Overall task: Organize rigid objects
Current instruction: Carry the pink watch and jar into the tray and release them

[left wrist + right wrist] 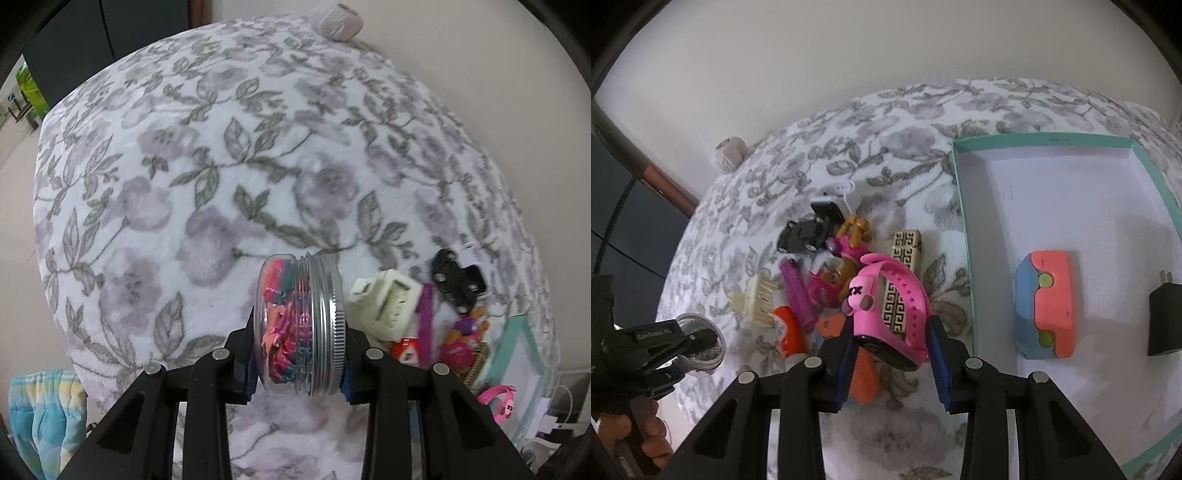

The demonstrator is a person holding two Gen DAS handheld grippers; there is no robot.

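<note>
A: Looking along the left tongs [299, 363], we see them clamped on a small clear jar [300, 325] with a ribbed silver lid, lying sideways between the pads at the lower centre of the left wrist view. Its inside shows a tangle of pink, orange and green bits.

B: We agree. In the right wrist view the right tongs [895, 360] grip a pink watch band [886, 314] at lower centre; both blue pads press its sides, and the strap loops upward out of them.

A: Behind that band we find the pile on the floral blanket [798, 177]: a black toy car [799, 238], a purple stick [798, 295], a cream comb-like piece [757, 304], a pink and brown toy figure [846, 258] and a gold-and-black patterned bar [903, 280], all crowded together.

B: At the right of the frame we see the teal-rimmed box [964, 240], open, with a white floor. A blue and coral block [1047, 304] lies in it, and a black plug [1165, 319] lies near its right wall, apart from the block.

A: At lower left of that view we also catch the left tongs from the side, with the jar's lid showing, and a hand [635, 432] below.

B: Back in the left view, a folded blue and yellow cloth [44, 413] sits at lower left.
</note>
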